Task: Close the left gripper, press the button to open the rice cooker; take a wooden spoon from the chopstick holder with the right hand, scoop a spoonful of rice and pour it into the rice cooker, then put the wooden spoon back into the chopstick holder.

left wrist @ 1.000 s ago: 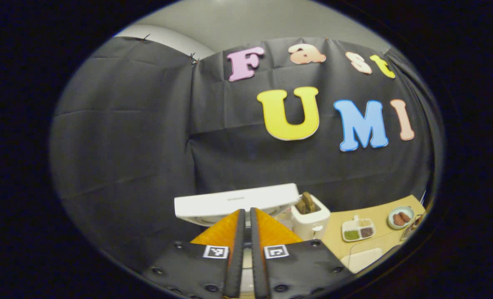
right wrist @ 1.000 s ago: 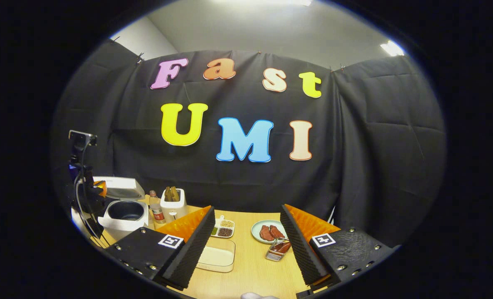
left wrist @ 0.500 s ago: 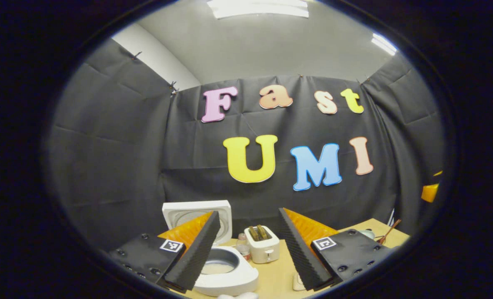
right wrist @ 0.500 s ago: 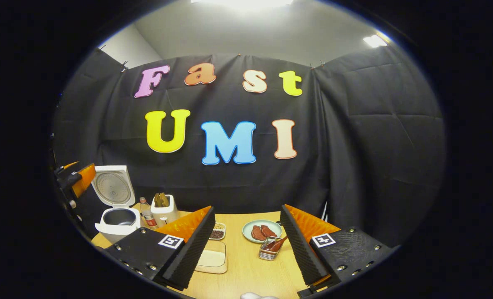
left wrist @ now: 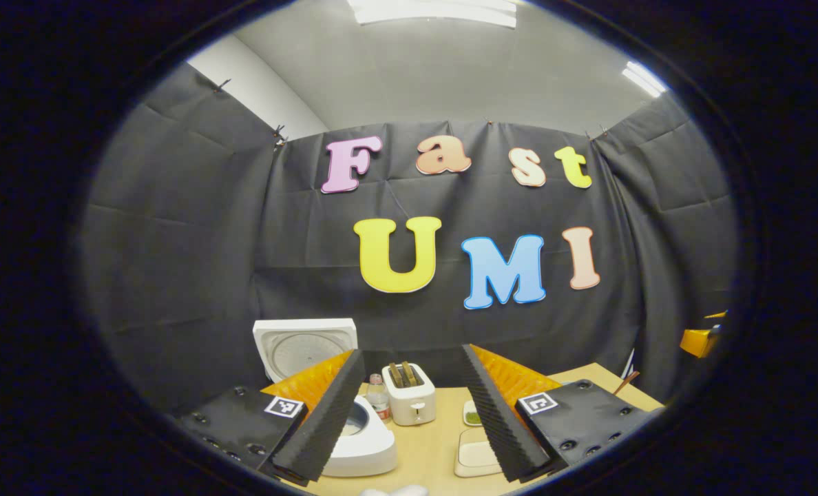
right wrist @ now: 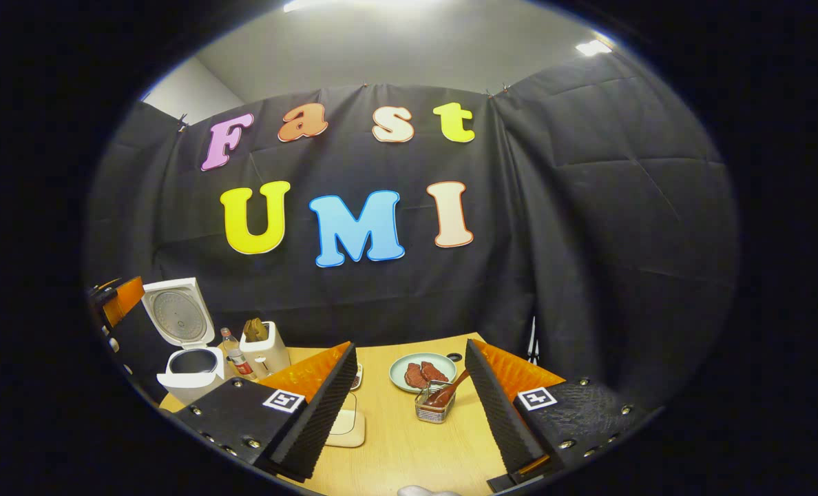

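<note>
Since a second ago the left gripper (left wrist: 409, 413) went from pressed together to spread wide and backed away from the rice cooker (left wrist: 357, 437), whose lid (left wrist: 306, 344) now stands fully up. Cooker sits at 7 o'clock in the left gripper view, toaster (left wrist: 409, 403) just beside it. Right gripper (right wrist: 412, 406) spread, empty, level above the desk (right wrist: 395, 448); wooden spoon (right wrist: 450, 390) leans in the chopstick holder (right wrist: 435, 408) at 6 o'clock, plate (right wrist: 423, 372) behind it.

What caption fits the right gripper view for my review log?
Open right gripper faces the holder with the wooden spoon; the rice cooker stands open at far left on the table.
</note>
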`<action>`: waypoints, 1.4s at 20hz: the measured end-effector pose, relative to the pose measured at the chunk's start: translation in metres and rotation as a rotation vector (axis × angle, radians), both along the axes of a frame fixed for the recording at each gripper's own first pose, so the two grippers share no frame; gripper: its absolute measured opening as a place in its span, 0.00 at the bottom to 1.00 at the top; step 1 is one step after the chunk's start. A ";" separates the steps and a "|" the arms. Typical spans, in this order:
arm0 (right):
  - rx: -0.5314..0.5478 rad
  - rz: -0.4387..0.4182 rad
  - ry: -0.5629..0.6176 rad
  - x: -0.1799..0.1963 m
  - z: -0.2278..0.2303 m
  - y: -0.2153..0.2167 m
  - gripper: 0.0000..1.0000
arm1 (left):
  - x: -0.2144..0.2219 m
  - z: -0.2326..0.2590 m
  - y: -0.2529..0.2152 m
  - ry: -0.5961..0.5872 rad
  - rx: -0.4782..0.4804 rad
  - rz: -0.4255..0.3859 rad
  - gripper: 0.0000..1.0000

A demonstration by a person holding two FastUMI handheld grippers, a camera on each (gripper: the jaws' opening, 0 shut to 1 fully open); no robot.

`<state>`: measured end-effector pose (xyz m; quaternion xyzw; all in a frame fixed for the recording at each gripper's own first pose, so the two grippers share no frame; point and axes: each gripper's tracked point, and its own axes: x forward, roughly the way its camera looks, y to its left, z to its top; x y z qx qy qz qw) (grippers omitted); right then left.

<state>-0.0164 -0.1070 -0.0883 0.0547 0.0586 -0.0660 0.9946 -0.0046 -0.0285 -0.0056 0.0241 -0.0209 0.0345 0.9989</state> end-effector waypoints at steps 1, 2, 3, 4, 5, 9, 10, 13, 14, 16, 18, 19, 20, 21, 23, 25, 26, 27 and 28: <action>-0.003 -0.004 0.006 0.000 -0.007 -0.006 0.96 | -0.001 -0.001 -0.004 0.000 -0.006 -0.002 0.96; 0.000 -0.009 0.013 0.002 -0.014 -0.011 0.96 | -0.001 -0.002 -0.006 0.002 -0.008 0.001 0.96; 0.013 -0.011 0.021 0.003 -0.021 -0.015 0.96 | 0.000 -0.003 -0.007 0.000 -0.004 0.009 0.97; 0.027 -0.013 0.028 0.006 -0.026 -0.019 0.96 | 0.000 -0.004 -0.007 0.001 0.001 0.018 0.99; 0.040 -0.013 0.037 0.007 -0.034 -0.022 0.96 | 0.002 -0.005 -0.009 0.004 0.005 0.024 0.98; 0.087 -0.012 0.057 0.016 -0.066 -0.032 0.97 | 0.004 -0.012 -0.016 0.009 0.006 0.043 0.97; 0.093 -0.009 0.063 0.019 -0.077 -0.034 0.97 | 0.005 -0.014 -0.020 0.011 0.005 0.042 0.96; 0.126 -0.005 0.109 0.039 -0.125 -0.043 0.97 | 0.006 -0.022 -0.035 0.015 -0.005 0.027 0.95; 0.148 -0.010 0.124 0.050 -0.142 -0.048 0.97 | 0.007 -0.024 -0.041 0.015 -0.007 0.020 0.95; 0.187 -0.014 0.161 0.077 -0.176 -0.056 0.97 | 0.011 -0.027 -0.050 0.024 0.001 0.023 0.96; 0.219 -0.024 0.182 0.110 -0.207 -0.068 0.97 | 0.016 -0.033 -0.058 0.036 0.004 0.033 0.97; 0.239 -0.025 0.189 0.130 -0.221 -0.073 0.97 | 0.018 -0.036 -0.062 0.041 -0.001 0.038 0.97; 0.251 -0.032 0.195 0.150 -0.233 -0.081 0.97 | 0.022 -0.040 -0.066 0.044 -0.005 0.048 0.98; 0.268 -0.028 0.206 0.169 -0.246 -0.085 0.97 | 0.027 -0.045 -0.071 0.052 -0.006 0.056 0.98; 0.306 -0.028 0.218 0.205 -0.266 -0.096 0.99 | 0.037 -0.058 -0.080 0.072 -0.005 0.071 0.99; 0.330 -0.034 0.222 0.233 -0.280 -0.104 0.98 | 0.048 -0.067 -0.089 0.081 -0.006 0.080 0.99; 0.337 -0.033 0.225 0.243 -0.286 -0.110 0.98 | 0.053 -0.072 -0.095 0.088 -0.002 0.086 0.99; 0.347 -0.034 0.230 0.249 -0.288 -0.114 0.98 | 0.057 -0.076 -0.098 0.092 -0.001 0.087 0.99; 0.361 -0.031 0.231 0.255 -0.290 -0.117 0.98 | 0.062 -0.081 -0.101 0.101 0.000 0.094 0.99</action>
